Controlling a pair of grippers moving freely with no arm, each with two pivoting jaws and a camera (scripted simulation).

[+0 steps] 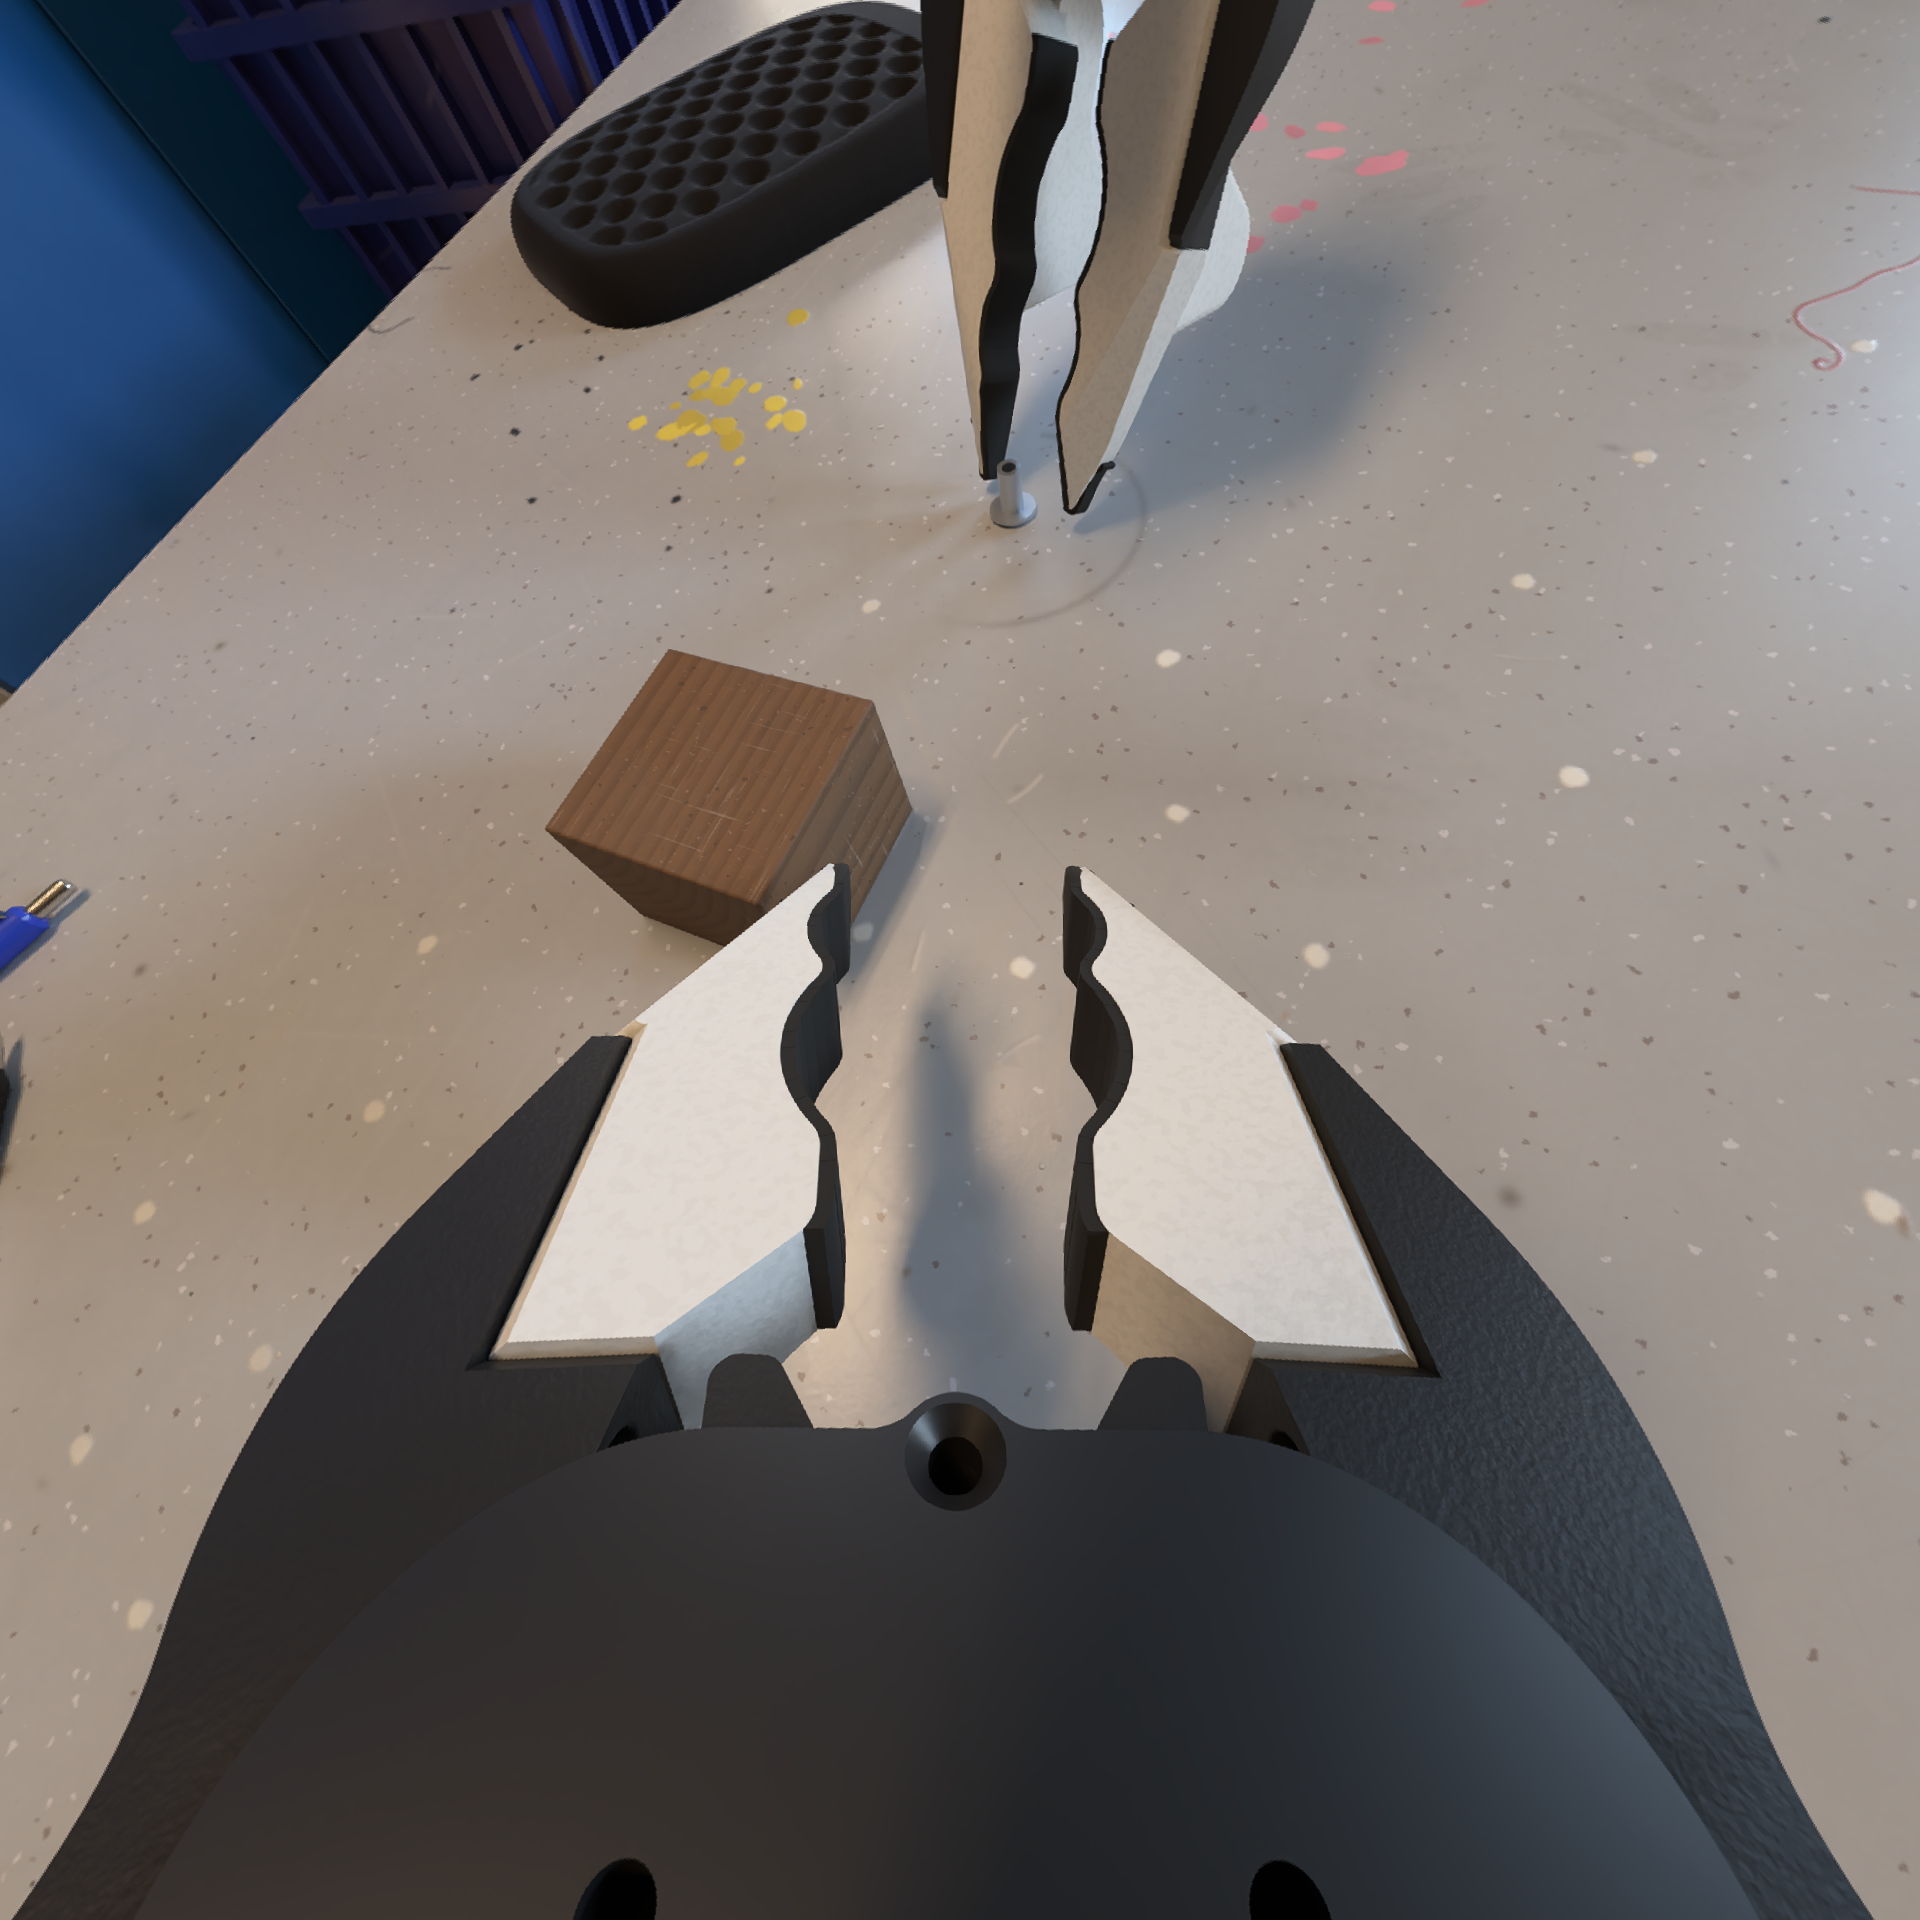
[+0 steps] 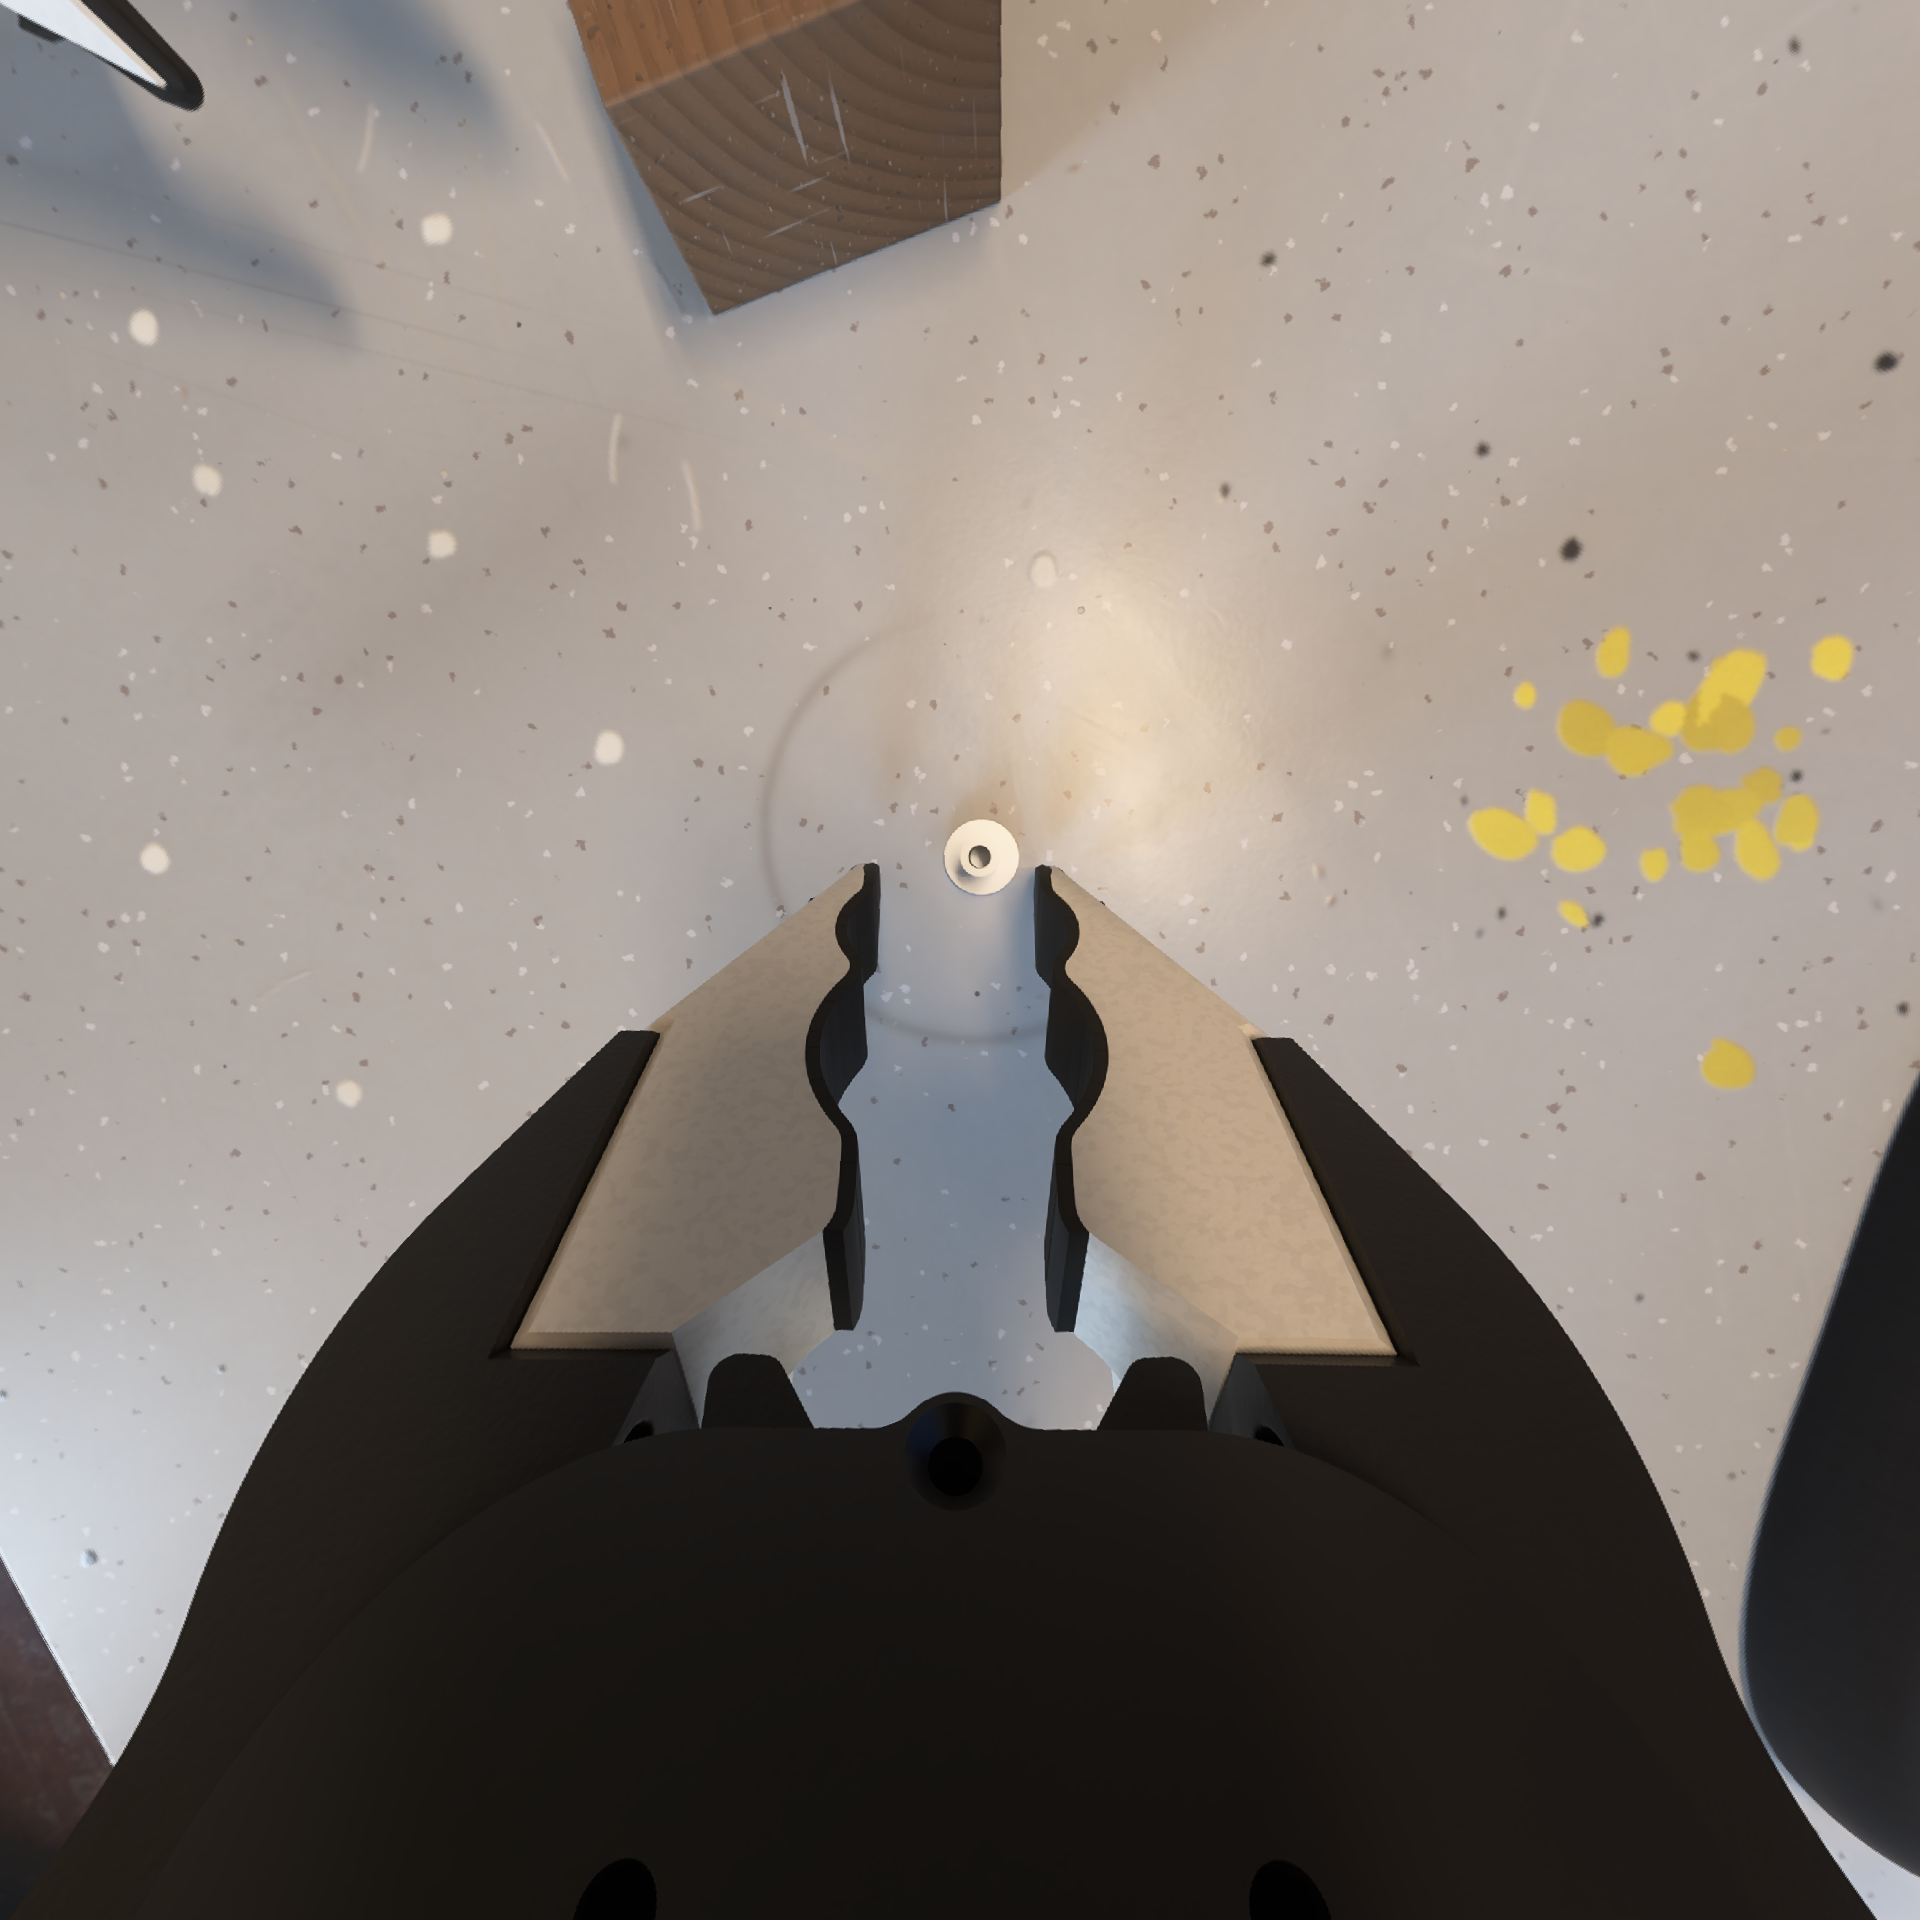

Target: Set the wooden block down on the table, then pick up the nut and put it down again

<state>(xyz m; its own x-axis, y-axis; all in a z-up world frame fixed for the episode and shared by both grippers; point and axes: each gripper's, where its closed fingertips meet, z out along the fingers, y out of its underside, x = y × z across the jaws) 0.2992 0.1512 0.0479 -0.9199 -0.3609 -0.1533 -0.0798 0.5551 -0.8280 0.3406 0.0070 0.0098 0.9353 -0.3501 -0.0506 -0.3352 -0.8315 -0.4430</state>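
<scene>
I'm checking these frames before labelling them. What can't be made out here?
- Block: top cut off by the right wrist view's upper edge.
- Nut: too small in the left wrist view to tell whether the right gripper touches it.
- Blue tool: cut off by the left edge of the left wrist view.
- Black tray: far end hidden behind the right gripper.
</scene>
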